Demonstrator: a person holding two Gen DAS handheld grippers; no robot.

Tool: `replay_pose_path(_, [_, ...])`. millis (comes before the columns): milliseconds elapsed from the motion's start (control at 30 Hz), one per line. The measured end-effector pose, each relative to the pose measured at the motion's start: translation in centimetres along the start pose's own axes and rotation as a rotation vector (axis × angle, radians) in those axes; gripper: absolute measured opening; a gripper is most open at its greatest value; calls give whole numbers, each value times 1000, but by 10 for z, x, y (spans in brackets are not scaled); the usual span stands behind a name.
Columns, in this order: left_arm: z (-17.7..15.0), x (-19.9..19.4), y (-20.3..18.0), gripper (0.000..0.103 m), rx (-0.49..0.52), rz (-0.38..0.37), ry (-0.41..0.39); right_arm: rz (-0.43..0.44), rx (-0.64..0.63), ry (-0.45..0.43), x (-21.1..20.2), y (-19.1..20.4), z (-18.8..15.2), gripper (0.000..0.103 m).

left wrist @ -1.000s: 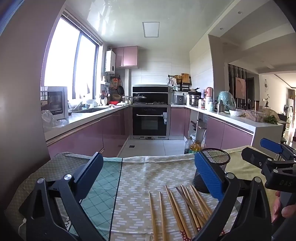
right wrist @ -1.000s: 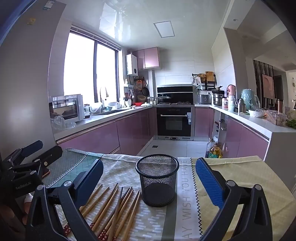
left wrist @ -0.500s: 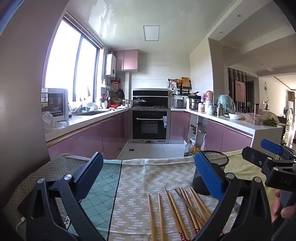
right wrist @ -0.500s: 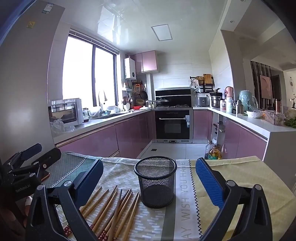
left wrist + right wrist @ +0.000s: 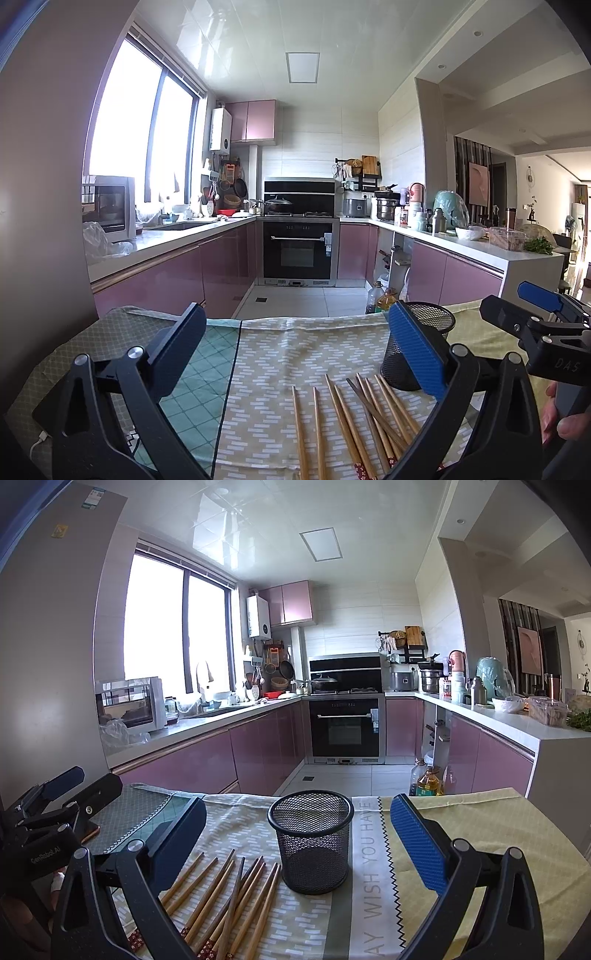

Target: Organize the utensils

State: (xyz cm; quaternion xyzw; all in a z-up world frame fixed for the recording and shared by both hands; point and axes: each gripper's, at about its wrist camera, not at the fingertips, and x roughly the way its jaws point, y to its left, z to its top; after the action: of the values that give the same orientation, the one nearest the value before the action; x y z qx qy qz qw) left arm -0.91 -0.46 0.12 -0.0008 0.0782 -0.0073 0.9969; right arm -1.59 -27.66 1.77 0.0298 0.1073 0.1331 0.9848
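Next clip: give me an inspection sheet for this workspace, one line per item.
Surface: table under patterned cloths.
Job's things: wooden chopsticks lying loose; empty black mesh cup upright beside them.
Clutter: dark flat device on the teal mat.
Grippers: left gripper and right gripper open, holding nothing.
Cables: white cable at that device.
Surroundings: kitchen, pink cabinets, black oven.

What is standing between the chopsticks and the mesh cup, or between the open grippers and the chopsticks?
Nothing visible blocks either path. The chopsticks lie loose on the tablecloth just left of the upright mesh cup, whose mouth is open and looks empty. The left gripper and right gripper are open and hold nothing.
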Motion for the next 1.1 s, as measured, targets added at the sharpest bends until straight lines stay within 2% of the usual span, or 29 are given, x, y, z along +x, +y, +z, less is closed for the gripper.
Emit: replay_pose_path(1100, [-1, 0, -1, 97, -3, -1, -2, 5, 14, -3, -1, -4, 0, 97])
